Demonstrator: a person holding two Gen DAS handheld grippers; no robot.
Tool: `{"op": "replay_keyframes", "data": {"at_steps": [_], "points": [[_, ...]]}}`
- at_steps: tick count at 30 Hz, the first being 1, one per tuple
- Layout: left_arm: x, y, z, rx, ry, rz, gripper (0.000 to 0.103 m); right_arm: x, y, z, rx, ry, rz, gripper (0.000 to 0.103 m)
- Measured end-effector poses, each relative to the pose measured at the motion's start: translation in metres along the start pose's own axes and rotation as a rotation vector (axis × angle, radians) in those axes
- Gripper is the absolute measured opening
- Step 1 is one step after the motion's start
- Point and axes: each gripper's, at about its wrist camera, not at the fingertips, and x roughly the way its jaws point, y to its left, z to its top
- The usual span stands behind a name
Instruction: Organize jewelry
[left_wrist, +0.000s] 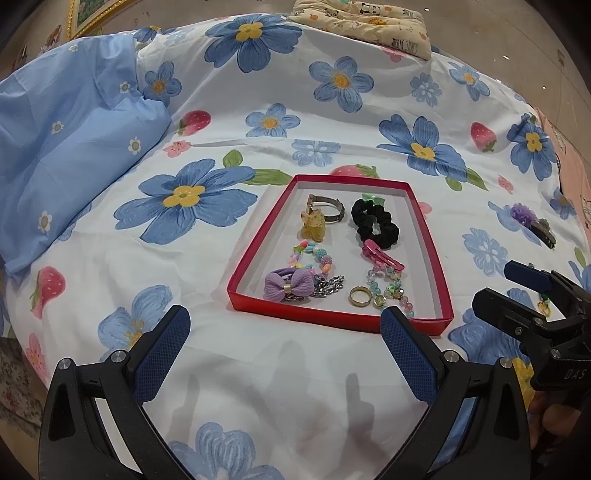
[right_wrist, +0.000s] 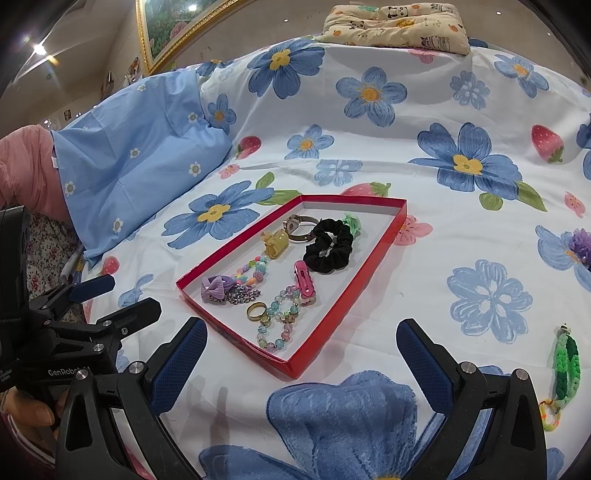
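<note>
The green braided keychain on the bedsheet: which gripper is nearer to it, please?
Right. The right gripper hovers just left of the green braided keychain; the left gripper is farther left, fronting the red tray.

Each gripper (left_wrist: 284, 330) (right_wrist: 301, 343) is black plastic with two angular fingers faced in dark-blue textured pads (left_wrist: 161, 350) — silver screws at the joints. White lettering marks the bodies — "DAS", "GenRobot".

The purple flower clip (right_wrist: 583, 243) is cut off by the right wrist view's edge
</note>
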Motion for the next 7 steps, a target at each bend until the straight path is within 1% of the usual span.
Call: {"op": "replay_keyframes", "data": {"at_steps": [7], "points": [[0.0059,-0.0025,0.0026,0.005,0.013,-0.011,0.103,0.0063,-0.0047,0.0005,0.007,0.010,0.008,0.103]]}}
